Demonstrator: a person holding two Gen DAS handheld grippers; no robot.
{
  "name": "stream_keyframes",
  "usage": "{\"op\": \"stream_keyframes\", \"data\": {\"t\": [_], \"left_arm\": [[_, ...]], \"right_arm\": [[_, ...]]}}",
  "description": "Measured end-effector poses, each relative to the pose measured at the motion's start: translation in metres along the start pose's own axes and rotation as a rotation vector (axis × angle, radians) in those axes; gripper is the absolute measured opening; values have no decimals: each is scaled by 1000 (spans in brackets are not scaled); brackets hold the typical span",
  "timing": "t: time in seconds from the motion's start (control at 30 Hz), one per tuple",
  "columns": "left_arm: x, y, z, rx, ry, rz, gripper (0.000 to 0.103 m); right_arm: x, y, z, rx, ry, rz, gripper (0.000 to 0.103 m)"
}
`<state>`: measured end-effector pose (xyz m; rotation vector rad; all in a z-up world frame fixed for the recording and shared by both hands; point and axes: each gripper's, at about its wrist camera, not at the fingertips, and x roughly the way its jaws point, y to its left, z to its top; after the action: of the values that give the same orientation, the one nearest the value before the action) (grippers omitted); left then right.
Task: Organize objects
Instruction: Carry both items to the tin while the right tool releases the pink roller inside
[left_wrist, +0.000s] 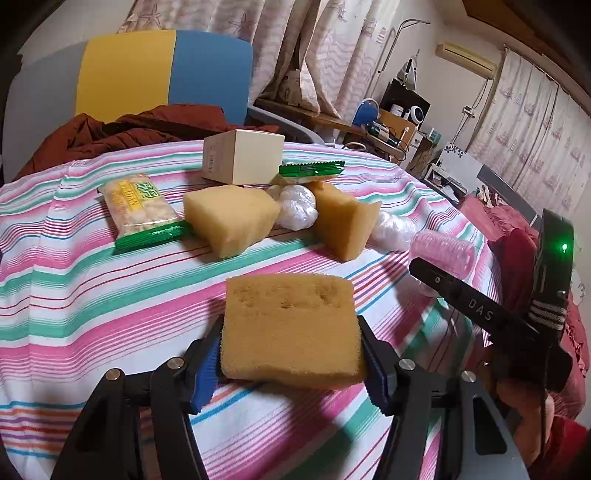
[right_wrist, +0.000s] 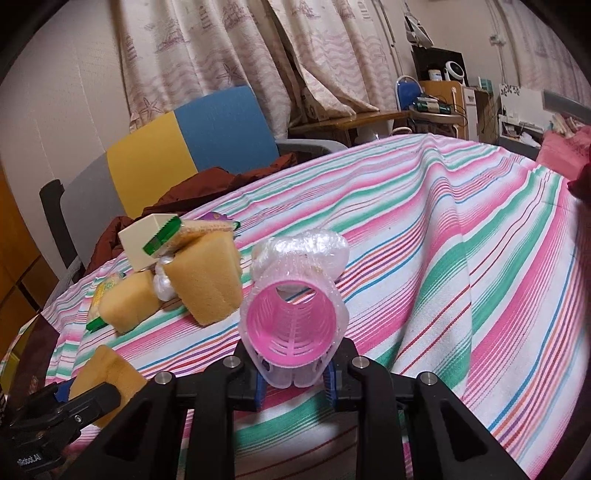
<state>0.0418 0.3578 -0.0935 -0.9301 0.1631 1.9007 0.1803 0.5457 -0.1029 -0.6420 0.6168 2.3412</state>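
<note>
The left gripper (left_wrist: 291, 363) is holding a tan sponge (left_wrist: 290, 325) between its jaws: the blue pads are pressing on the sponge's two side faces, near its close end, so most of the block is sticking out ahead of the jaws and hanging just over the striped cloth (left_wrist: 110, 295) that is covering the desk. The right gripper (right_wrist: 295, 384) is holding a pink hair roller (right_wrist: 293, 325), its jaws clamped narrowly on the roller's near lower edge while the open tube is pointing forward and away from the camera. In the left wrist view that same roller (left_wrist: 445, 254) is showing to the right of the sponge, at the tip of the other gripper's black finger. Farther back on the cloth a loose cluster of things is lying well apart from both sets of jaws: two more sponge pieces, a pale one (left_wrist: 231, 219) and a darker one (left_wrist: 343, 221), with a crumpled white plastic ball (left_wrist: 297, 206) wedged between them, a second plastic ball (left_wrist: 393, 230) just beside the darker piece, a green-edged snack packet (left_wrist: 138, 212) to the left, a cream box (left_wrist: 243, 157) behind, and another green packet (left_wrist: 310, 171) leaning against that box. A yellow and blue chair (left_wrist: 166, 77) with a dark red garment (left_wrist: 122, 134) on it is standing beyond the desk.
</note>
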Motion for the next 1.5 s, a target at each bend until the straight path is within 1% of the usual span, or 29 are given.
{"op": "stream_keyframes", "data": {"t": [0.1,0.23,0.3,0.4,0.47,0.6,0.8,0.97,1.17,1.27,1.37,1.5], "left_arm": [[-3,1,-3,2,-5,-2,65],[-11,4,-11,-6,-18,-7,64],[-17,5,-18,-9,-32,-11,64],[-25,-1,-29,29,-55,0,64],[-29,-4,-32,47,-58,0,64],[-39,-3,-38,38,-53,0,64],[-76,0,-56,23,-87,-41,64],[-113,12,-60,-17,-152,-47,64],[-159,39,-65,-89,-236,-12,64],[-181,56,-67,-129,-278,15,65],[-202,77,-68,-171,-313,53,65],[-224,112,-66,-234,-354,128,65]], "right_arm": [[-5,4,-1,7,5,27,24],[-6,18,-4,14,44,72,24],[-11,30,-6,0,45,88,24],[-18,43,-5,-26,46,115,24],[-24,55,-4,-52,46,129,24],[-34,71,-6,-85,57,154,24],[-45,95,-15,-121,80,190,24],[-52,120,-22,-157,95,232,24],[-61,154,-29,-194,105,281,24],[-66,175,-35,-198,120,327,24],[-71,199,-41,-215,132,378,24],[-75,241,-49,-270,156,452,24]]}}
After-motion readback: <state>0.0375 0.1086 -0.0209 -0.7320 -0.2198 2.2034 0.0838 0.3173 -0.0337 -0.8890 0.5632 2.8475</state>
